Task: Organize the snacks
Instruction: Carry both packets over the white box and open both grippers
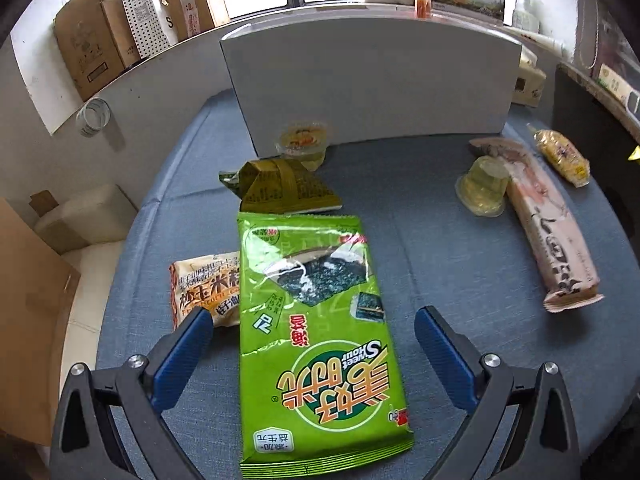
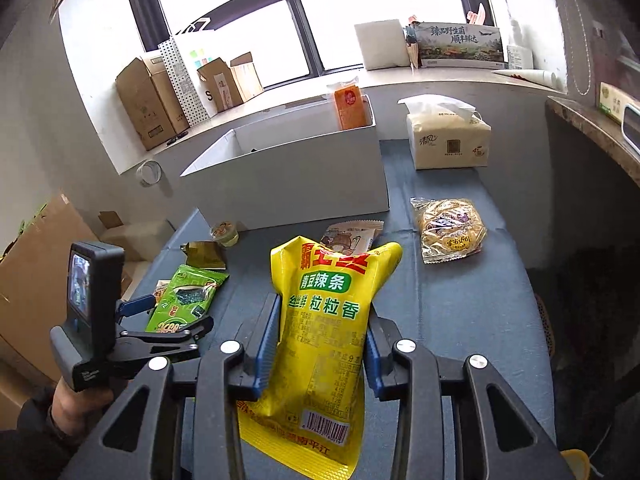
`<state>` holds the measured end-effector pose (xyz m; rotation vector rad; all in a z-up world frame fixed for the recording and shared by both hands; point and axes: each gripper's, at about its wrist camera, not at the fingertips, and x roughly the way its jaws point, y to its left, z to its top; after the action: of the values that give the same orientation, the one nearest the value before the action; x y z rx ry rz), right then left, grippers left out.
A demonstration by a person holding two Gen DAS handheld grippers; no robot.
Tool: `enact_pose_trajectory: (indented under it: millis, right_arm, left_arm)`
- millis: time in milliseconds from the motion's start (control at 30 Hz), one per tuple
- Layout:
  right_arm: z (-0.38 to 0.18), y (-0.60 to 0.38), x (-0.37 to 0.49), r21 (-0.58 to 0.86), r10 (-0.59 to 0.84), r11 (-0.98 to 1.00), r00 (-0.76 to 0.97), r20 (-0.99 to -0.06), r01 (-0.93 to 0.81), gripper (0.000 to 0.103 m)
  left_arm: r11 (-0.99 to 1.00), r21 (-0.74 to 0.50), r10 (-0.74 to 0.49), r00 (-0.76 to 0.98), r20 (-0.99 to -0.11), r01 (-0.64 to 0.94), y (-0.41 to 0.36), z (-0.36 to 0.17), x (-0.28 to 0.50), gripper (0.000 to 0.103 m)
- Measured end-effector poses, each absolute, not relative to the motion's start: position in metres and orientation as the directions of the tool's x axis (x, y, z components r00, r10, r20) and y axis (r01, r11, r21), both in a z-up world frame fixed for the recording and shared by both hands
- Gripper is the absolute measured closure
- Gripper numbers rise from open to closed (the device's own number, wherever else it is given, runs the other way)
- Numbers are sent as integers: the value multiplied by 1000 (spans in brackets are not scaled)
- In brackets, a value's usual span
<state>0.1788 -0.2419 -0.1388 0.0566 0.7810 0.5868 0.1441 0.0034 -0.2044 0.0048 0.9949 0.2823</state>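
My right gripper [image 2: 323, 308] is shut on a yellow spicy-strip bag [image 2: 324, 320], which stands upright between the blue pads, lifted off the blue-grey table mat [image 2: 460, 320]. A green seaweed pack [image 1: 316, 340] lies flat on the mat, and my left gripper [image 1: 315, 314] hovers over it, open, one finger on each side and not touching. The right wrist view shows the left gripper [image 2: 172, 316] held by a hand beside that pack [image 2: 184, 300]. A white open box [image 2: 288, 176] stands at the back with an orange packet [image 2: 352, 108] in it.
Around the seaweed pack lie a corn snack bag [image 1: 204, 292], a dark green folded pack [image 1: 288, 188] and a jelly cup [image 1: 302, 144]. To the right are a long pink pack [image 1: 548, 232], a tipped jelly cup [image 1: 482, 186] and a yellow pastry [image 1: 562, 156]. A tissue pack [image 2: 448, 142] sits beside the box.
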Motion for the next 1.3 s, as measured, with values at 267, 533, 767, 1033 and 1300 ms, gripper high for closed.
enact_pose_trajectory:
  millis: [267,533,767,1033,1300]
  right_arm:
    - [-140,-236,172,259,532,827,547,-646,-498,63]
    - [-135,-228,174,277,561,808,537,-630,-519,63]
    - [-103,-214,209,284,597,785,549,-585,-551,63]
    - [-46,-185,311,309,632,766,574,-520,-564,63]
    - [-46,-136,410,239,539,822,572,-618,-517,63]
  left_arm:
    - [981,-5,109,579,-808,-192,14,-184,126,35]
    - [989,-80,33,709,-704,-125,8,-119,111,35]
    - [993,-63,35,776,-629,-96,15,-55,159,34]
    - [985,-4,132,773,-621,-172,62,-6,268,31]
    - [984,-26,109,703,-703,-178,94,-28,349,32]
